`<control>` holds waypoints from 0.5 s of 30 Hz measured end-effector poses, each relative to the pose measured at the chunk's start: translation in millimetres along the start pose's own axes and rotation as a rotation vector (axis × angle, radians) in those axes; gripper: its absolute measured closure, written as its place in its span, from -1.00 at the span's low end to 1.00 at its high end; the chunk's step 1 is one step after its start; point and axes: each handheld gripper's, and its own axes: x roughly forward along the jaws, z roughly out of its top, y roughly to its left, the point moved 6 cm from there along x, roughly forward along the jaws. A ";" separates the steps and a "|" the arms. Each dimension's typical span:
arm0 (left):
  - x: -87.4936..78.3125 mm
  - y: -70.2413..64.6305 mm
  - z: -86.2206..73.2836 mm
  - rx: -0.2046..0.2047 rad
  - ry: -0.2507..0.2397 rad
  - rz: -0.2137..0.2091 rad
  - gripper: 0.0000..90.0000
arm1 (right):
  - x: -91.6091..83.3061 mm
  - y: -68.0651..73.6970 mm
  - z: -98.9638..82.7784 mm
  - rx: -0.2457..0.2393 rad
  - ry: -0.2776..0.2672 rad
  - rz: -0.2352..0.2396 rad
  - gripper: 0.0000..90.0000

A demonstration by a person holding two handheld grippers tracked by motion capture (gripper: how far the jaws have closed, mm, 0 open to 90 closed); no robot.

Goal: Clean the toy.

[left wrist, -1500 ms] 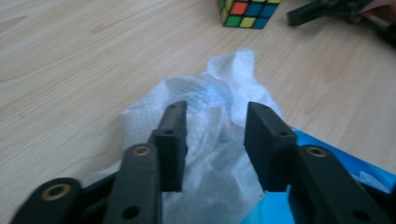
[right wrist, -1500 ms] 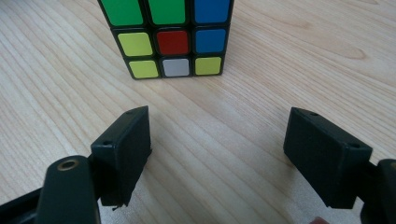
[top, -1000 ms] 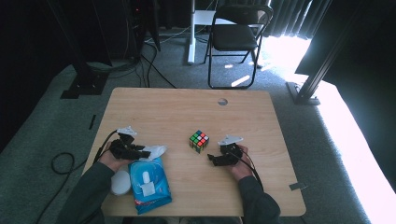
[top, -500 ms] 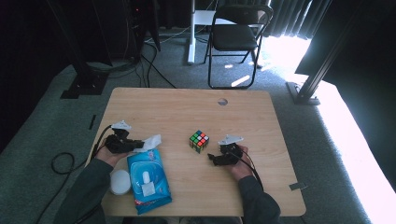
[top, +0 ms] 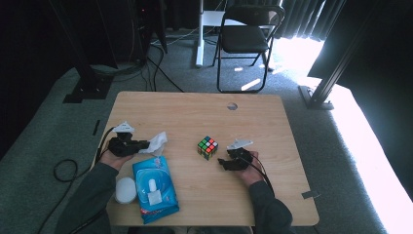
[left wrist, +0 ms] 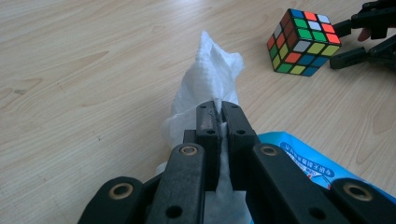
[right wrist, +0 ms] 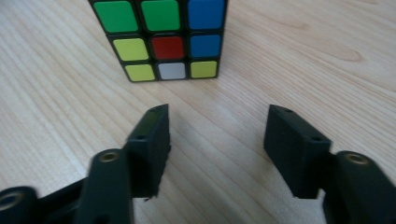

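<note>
Wooden table (top: pixel 195 105) fills the middle of a grey-carpeted room. Nearest the person lie a blue pack of wipes (top: pixel 155 190) and a white round lid (top: pixel 125 189) at the table's front left. Just beyond, the left gripper (top: pixel 146 144) is clamped on a white wipe (left wrist: pixel 210 79), which sticks out past the jaw tips and rests on the wood beside the pack. To the right, the right gripper (top: pixel 222 162) has just been closing; its jaws stand apart with bare wood between them, pointing at the puzzle cube (right wrist: pixel 161 37) just ahead. Farther back stands a black folding chair (top: pixel 246 36).
</note>
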 end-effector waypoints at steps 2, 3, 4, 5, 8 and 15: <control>0.4 -0.1 0.7 0.007 0.002 -0.001 0.94 | 0.6 0.1 1.0 0.005 -0.001 0.009 -0.04; 0.9 -0.3 2.3 0.014 0.003 0.000 0.94 | 1.2 0.3 1.8 0.016 -0.006 0.023 -0.05; 1.1 -0.2 3.6 0.019 0.007 -0.001 0.94 | 2.0 0.3 2.4 0.021 -0.009 0.031 -0.09; 1.4 -0.3 4.7 0.021 0.007 -0.003 0.94 | 2.1 0.9 2.5 0.024 -0.009 0.033 -0.11; 2.7 -0.7 9.2 0.031 0.012 -0.004 0.94 | 2.1 2.8 3.3 0.015 -0.002 0.036 -0.04; 3.8 -3.6 19.8 0.054 0.011 -0.011 0.94 | -5.5 9.2 15.3 -0.015 -0.042 0.064 -0.07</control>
